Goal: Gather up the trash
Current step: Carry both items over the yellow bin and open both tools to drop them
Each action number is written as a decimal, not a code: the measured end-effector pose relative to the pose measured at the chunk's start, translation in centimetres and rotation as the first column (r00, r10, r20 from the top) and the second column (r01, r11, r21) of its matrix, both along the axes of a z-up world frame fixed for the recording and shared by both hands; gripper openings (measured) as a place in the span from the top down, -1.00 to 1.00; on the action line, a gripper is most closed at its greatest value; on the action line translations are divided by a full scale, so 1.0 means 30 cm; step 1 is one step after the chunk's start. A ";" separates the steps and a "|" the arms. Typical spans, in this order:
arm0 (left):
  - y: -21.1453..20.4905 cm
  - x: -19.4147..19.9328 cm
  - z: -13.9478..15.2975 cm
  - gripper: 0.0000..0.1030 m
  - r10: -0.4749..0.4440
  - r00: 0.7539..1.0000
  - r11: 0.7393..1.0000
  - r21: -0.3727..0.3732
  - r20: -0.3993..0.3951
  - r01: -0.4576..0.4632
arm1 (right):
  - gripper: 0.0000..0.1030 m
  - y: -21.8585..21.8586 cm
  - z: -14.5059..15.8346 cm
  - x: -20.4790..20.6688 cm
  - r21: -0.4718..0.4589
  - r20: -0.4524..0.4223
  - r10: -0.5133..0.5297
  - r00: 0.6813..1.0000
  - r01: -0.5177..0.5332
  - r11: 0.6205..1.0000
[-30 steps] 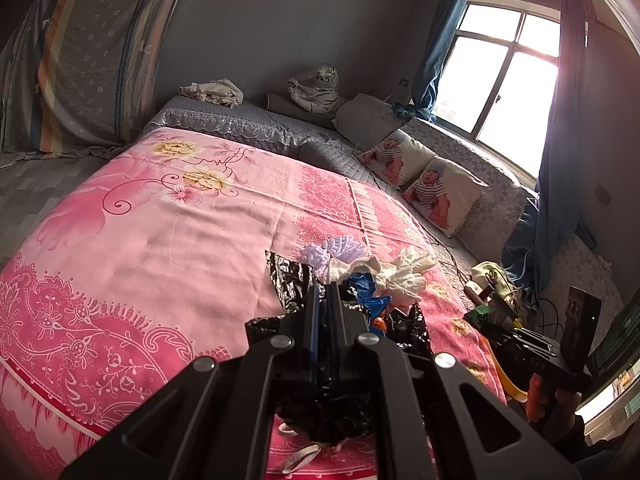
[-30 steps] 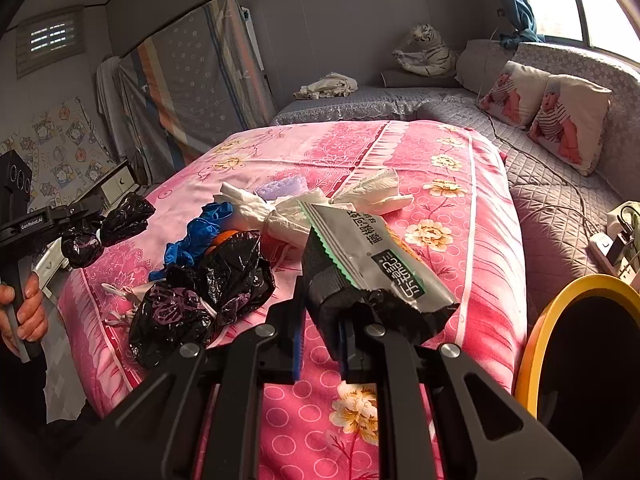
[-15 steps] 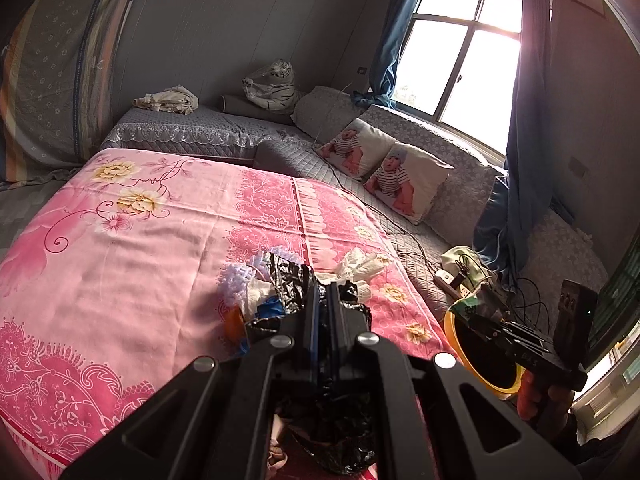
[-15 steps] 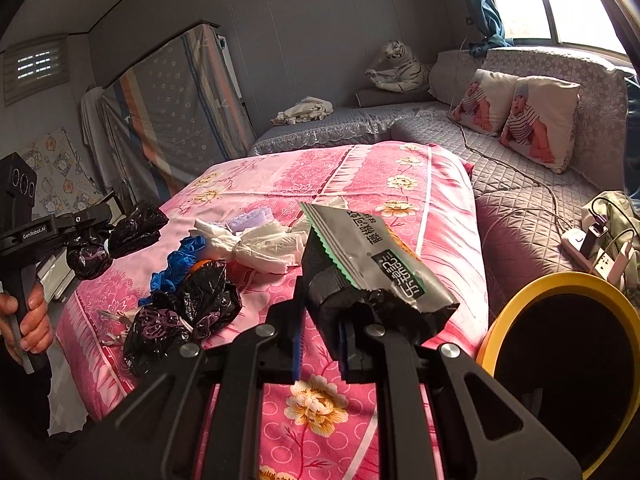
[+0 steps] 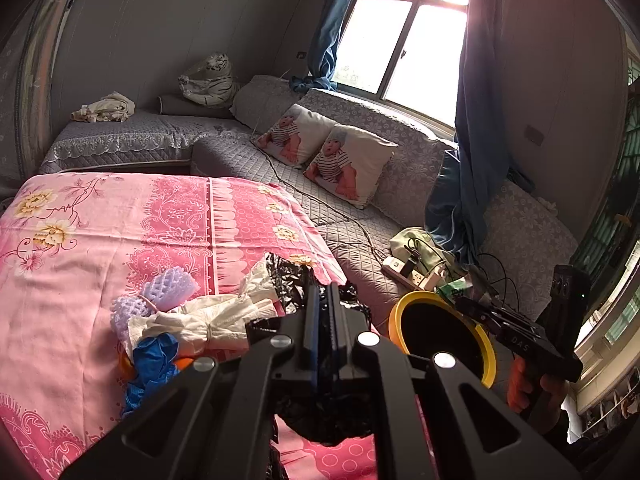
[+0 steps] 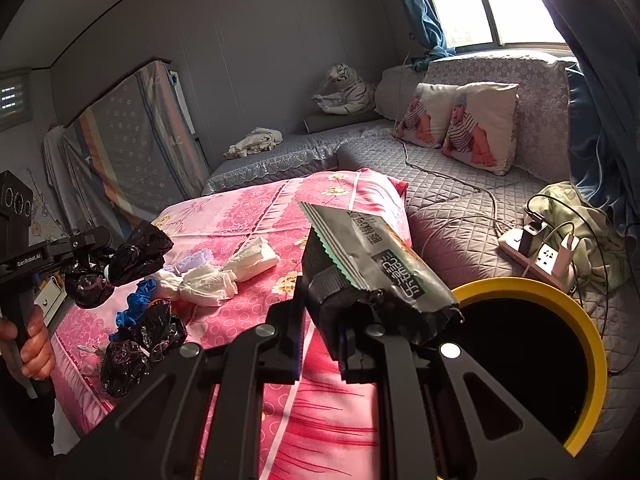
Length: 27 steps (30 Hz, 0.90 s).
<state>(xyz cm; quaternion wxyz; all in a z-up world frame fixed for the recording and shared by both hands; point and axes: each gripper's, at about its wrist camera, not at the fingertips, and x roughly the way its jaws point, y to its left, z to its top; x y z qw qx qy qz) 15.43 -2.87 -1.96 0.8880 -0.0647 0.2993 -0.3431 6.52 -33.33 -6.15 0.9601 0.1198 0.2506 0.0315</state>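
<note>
A grey snack wrapper (image 6: pixel 376 256) sits pinched in the right claw (image 6: pixel 320 312), just beside the yellow-rimmed bin (image 6: pixel 576 312). The left claw (image 5: pixel 324 320) grips a crumpled black bag (image 5: pixel 296 280) above the pink bed (image 5: pixel 80 280), where tissues (image 5: pixel 216 320) lie.

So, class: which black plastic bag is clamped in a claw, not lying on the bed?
The black bag hanging from the left claw; the other black bag lies on the pink bedspread.
</note>
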 end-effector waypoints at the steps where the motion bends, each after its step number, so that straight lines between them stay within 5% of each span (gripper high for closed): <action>1: -0.024 0.004 0.001 0.93 -0.015 1.000 1.000 0.001 0.000 0.015 | 0.77 -0.018 0.003 -0.005 -0.001 -0.002 -0.014 1.000 0.014 1.000; 14: -0.361 0.042 -0.007 0.93 -0.192 0.981 0.981 0.019 -0.020 0.193 | 0.77 -0.250 -0.001 -0.053 -0.016 -0.073 -0.160 0.984 0.160 0.987; 27: -0.772 0.028 -0.104 0.93 -0.381 0.918 0.919 0.059 -0.113 0.389 | 0.77 -0.423 -0.040 -0.069 0.022 -0.213 -0.209 0.954 0.219 0.975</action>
